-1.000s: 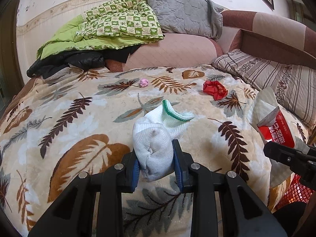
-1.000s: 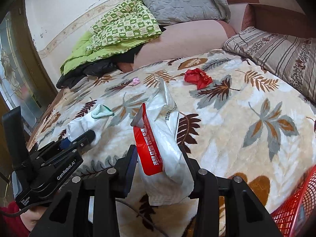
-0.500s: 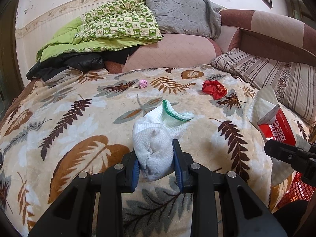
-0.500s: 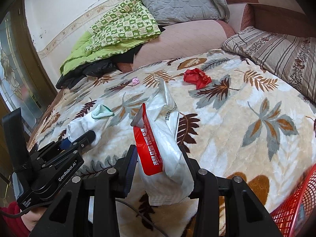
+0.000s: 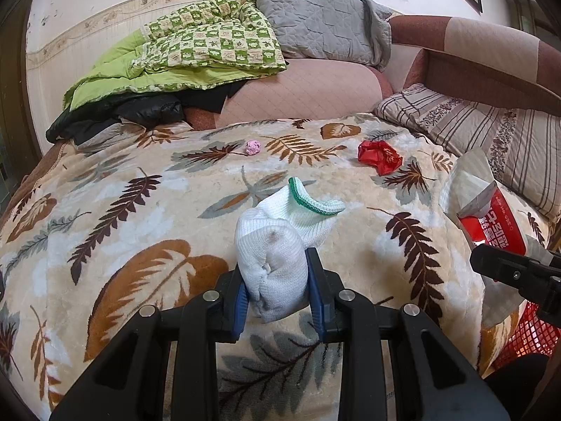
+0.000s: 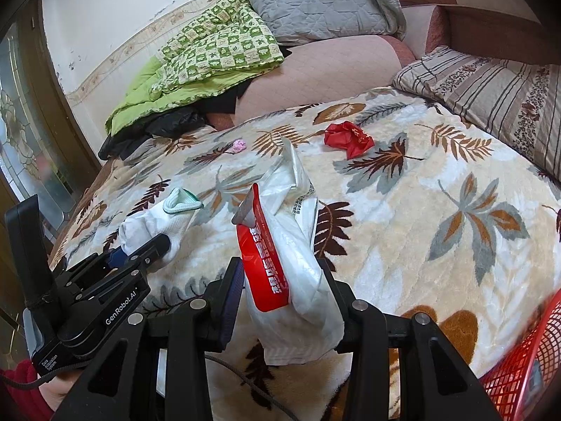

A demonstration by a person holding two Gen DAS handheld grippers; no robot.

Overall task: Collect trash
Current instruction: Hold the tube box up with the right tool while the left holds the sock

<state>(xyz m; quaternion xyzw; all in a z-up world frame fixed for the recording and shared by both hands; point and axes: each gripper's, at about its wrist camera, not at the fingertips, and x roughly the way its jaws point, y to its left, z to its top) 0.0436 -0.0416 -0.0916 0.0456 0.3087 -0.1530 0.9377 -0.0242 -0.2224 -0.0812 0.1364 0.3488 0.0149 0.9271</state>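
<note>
My left gripper point(image 5: 277, 289) is shut on a white sock point(image 5: 271, 256) with a green-edged cuff, held just above the leaf-patterned blanket point(image 5: 115, 217). The same sock point(image 6: 154, 221) shows at the left of the right wrist view, in the left gripper point(image 6: 138, 249). My right gripper point(image 6: 282, 294) is shut on a white and red plastic wrapper point(image 6: 284, 256), which stands upright between its pads. That wrapper point(image 5: 487, 217) appears at the right edge of the left wrist view. A crumpled red wrapper point(image 5: 380, 156) and a small pink wad point(image 5: 253, 147) lie farther back on the blanket.
A red mesh basket point(image 6: 522, 368) sits at the lower right beside the bed. Green quilts point(image 5: 196, 56), a grey quilt point(image 5: 322, 24), a black jacket point(image 5: 115, 119) and a striped pillow point(image 5: 491, 140) line the back and right. A hand with a red sleeve point(image 6: 21, 389) holds the left gripper.
Both grippers keep their hold; the views have shifted only slightly, with the bedding sliding a little lower in the frames.
</note>
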